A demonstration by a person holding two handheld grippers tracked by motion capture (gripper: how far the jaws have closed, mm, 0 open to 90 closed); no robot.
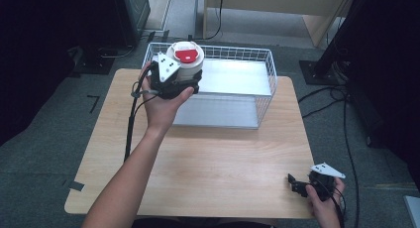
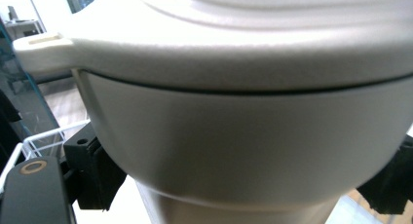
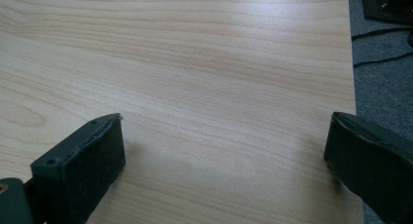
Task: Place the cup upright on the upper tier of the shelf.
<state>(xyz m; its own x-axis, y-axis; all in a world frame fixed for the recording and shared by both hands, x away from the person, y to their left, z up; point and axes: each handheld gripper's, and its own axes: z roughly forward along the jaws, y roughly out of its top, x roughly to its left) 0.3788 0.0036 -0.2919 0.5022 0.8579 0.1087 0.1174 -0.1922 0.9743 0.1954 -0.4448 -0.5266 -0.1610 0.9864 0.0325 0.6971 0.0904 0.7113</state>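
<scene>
A white cylindrical container [image 1: 186,62] with a white lid and a red round label on top is held over the near left corner of a white wire basket [image 1: 262,84]. My left gripper [image 1: 184,80] is shut on the container's body, just below the lid. In the left gripper view the container [image 2: 243,136] looms close between the two black jaws, its lid tab at the upper left. My right gripper [image 1: 296,184] rests low at the table's near right corner, open, nothing between its pads [image 3: 97,160].
The wooden table [image 1: 213,168] stretches between the basket and the right gripper. Cables [image 1: 341,134] lie on the grey floor to the right. A black stand base [image 1: 317,69] sits beyond the table's far right corner.
</scene>
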